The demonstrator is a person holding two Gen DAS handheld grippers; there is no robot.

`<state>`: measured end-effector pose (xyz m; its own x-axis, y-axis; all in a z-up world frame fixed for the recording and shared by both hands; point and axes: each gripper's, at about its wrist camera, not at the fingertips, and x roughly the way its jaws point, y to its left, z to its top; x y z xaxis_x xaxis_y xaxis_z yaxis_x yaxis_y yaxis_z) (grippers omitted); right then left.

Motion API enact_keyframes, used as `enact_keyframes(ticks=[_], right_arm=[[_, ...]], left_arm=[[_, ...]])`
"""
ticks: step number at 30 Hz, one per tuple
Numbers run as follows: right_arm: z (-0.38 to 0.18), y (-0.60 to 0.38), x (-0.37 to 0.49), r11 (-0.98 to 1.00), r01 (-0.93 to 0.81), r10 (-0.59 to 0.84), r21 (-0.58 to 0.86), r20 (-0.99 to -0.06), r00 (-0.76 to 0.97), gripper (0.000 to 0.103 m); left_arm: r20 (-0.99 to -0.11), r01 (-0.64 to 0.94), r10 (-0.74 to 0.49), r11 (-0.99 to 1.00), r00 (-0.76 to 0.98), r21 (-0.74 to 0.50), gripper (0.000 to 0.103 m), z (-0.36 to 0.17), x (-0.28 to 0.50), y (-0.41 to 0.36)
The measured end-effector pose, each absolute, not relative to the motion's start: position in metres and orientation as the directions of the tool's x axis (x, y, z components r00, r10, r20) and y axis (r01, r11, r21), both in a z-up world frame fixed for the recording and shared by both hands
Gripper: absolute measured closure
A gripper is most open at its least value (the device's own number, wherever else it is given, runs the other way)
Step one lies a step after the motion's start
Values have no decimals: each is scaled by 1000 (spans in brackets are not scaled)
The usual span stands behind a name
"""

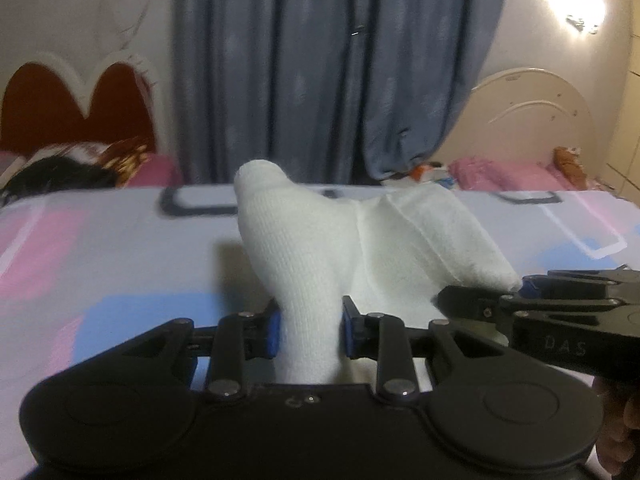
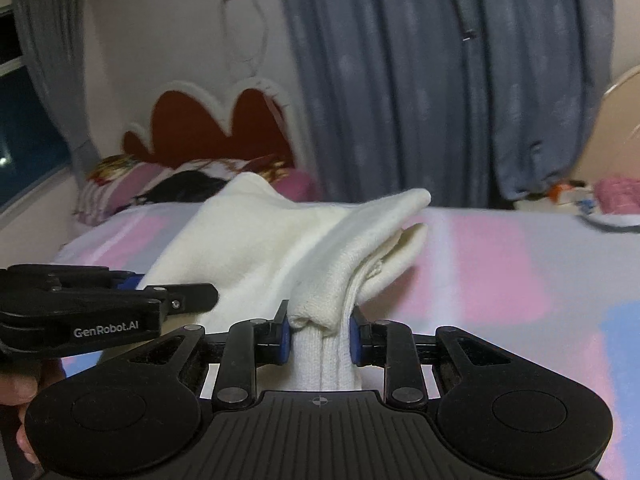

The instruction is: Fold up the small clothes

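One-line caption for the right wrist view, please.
Right gripper clamps a white sock above the pastel bedsheet, left gripper alongside.

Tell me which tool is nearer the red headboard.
Left. The left tool sits on the red headboard's side, clamping the white cloth; the right tool grips the cloth farther from it.

Garment (image 1: 304, 248) between tools, above bed (image 1: 120, 248)

The bed (image 1: 100, 248) is viewed closely, forward along each gripper; the curtain (image 2: 420, 80) and white garment (image 1: 304, 248) are shared.
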<state>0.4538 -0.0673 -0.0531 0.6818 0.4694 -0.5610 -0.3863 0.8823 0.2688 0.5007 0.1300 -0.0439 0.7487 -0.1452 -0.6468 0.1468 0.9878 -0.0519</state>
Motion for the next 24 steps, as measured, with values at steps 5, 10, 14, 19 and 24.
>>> enact_keyframes(ticks=[5,10,14,19,24], right_arm=[[-71,-19,450,861,-412,505,296,-585,635,76],[-91,-9,454,871,-390,486,297,-626,610,76],[-101,-19,457,875,-368,482,316,-642,596,76],[-115,-32,454,874,-344,486,344,-643,591,76],[-95,-46,448,890,-294,453,348,-609,651,63]], left_arm=[[-686,119,-131,991,715,-64,75,-60,488,167],[-703,115,-131,991,699,-71,57,-81,487,180],[-694,110,-116,992,711,-54,36,-91,485,186],[-696,112,-200,979,689,-171,34,-99,490,206],[-615,136,-207,978,761,-161,36,-66,472,215]])
